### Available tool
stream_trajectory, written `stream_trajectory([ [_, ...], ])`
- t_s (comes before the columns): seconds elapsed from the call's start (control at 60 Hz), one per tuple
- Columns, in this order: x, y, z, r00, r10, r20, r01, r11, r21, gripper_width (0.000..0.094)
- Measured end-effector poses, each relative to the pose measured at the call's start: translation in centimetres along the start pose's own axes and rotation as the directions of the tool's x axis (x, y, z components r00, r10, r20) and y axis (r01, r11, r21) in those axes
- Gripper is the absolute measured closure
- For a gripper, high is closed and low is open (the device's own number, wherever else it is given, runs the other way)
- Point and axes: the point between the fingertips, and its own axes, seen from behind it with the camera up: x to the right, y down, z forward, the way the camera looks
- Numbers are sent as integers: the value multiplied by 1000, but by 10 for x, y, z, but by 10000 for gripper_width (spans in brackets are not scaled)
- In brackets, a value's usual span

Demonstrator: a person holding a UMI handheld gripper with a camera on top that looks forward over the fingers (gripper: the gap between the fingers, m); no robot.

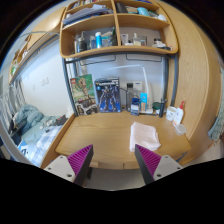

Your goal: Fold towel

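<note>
A white towel [146, 134] lies folded on the right part of a wooden desk [100, 130], beyond my right finger. My gripper [113, 165] is open and empty, held back from the desk's front edge. Its purple pads [80, 158] stand wide apart, and nothing is between them. The towel is ahead and slightly right of the gripper, apart from the fingers.
A wooden shelf unit [115, 30] with bottles and boxes hangs over the desk. Two picture boxes [97, 94] and some bottles [140, 101] stand at the desk's back. White items [175, 114] sit at the right edge. A bed [30, 127] is at the left.
</note>
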Motion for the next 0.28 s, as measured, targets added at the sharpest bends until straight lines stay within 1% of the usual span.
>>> stream_trajectory([
  [0.15, 1, 10, -11, 1000, -15, -27, 15, 1000, 5, 86],
  [0.283, -6, 16, -15, 1000, -9, -22, 9, 1000, -2, 89],
])
